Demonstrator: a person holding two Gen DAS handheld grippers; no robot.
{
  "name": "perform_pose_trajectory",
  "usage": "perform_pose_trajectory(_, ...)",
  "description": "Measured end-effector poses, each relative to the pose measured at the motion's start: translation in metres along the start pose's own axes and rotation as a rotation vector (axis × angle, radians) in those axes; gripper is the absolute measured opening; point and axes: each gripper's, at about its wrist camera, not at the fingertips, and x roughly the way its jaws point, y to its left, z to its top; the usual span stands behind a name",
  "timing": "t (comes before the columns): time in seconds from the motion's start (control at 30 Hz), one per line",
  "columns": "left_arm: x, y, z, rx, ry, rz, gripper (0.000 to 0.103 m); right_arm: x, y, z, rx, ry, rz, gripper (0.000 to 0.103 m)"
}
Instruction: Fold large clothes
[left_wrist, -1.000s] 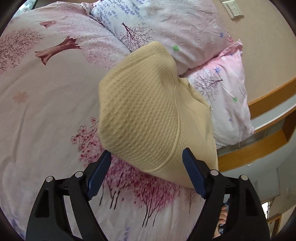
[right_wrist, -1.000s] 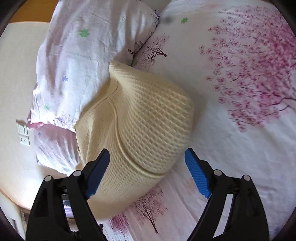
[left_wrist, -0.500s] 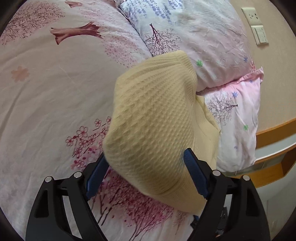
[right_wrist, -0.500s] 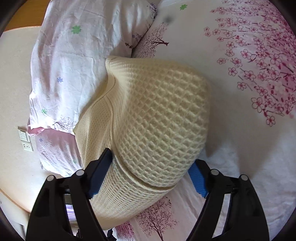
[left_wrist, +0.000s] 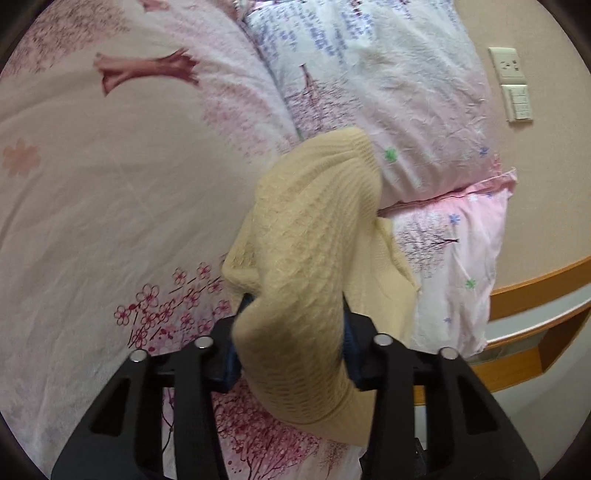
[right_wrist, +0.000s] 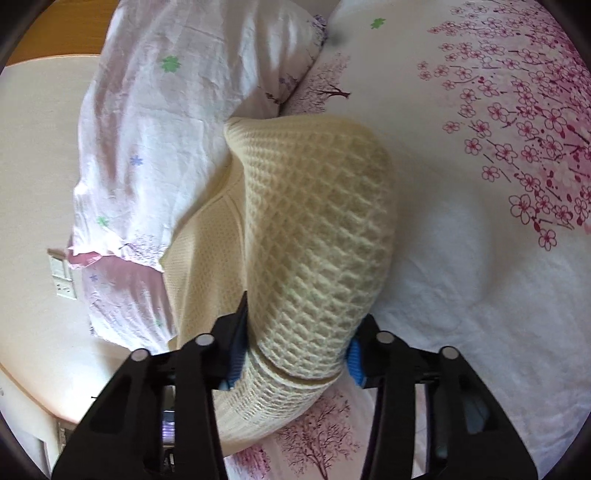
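Both clamped tight on the folded yellow waffle-knit sweater (left_wrist: 306, 258): left gripper (left_wrist: 291, 343) and right gripper (right_wrist: 295, 350). Sweater bunched up on the blossom-print bedsheet (left_wrist: 92, 206), right against the pillows (left_wrist: 399, 110).

Cream waffle-knit sweater (left_wrist: 303, 266), folded, bunched, lying on bed against pillows.

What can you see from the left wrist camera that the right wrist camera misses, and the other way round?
Only the left wrist view shows the big brown tree trunk print on the bedspread, and the wooden ledge along the wall.

Only the right wrist view shows the dense pink blossom print.

Both show the yellow knitted sweater against the pillows, the wall sockets, and a hand-held gripper shut on the sweater.
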Motion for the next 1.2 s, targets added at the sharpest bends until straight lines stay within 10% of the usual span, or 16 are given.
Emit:
perform_pose_trajectory(0.63, -0.135, 0.038, -0.001, 0.068, -0.107, -0.037, 0.034, -0.057, 0.017, -0.093, -0.216, 0.201, 0.058, 0.036)
perform_pose_trajectory(0.83, -0.131, 0.059, -0.004, 0.054, -0.077, 0.020, 0.045, -0.071, 0.005, -0.104, -0.296, 0.206, -0.070, 0.057)
perform_pose_trajectory(1.07, -0.130, 0.064, -0.004, 0.073, -0.089, 0.044, 0.063, -0.129, 0.033, -0.114, -0.595, -0.161, -0.388, 0.072)
perform_pose_trajectory(1.2, -0.130, 0.068, -0.006, 0.081, -0.096, 0.061, 0.073, -0.120, 0.083, -0.130, -0.803, -0.229, -0.344, 0.072)
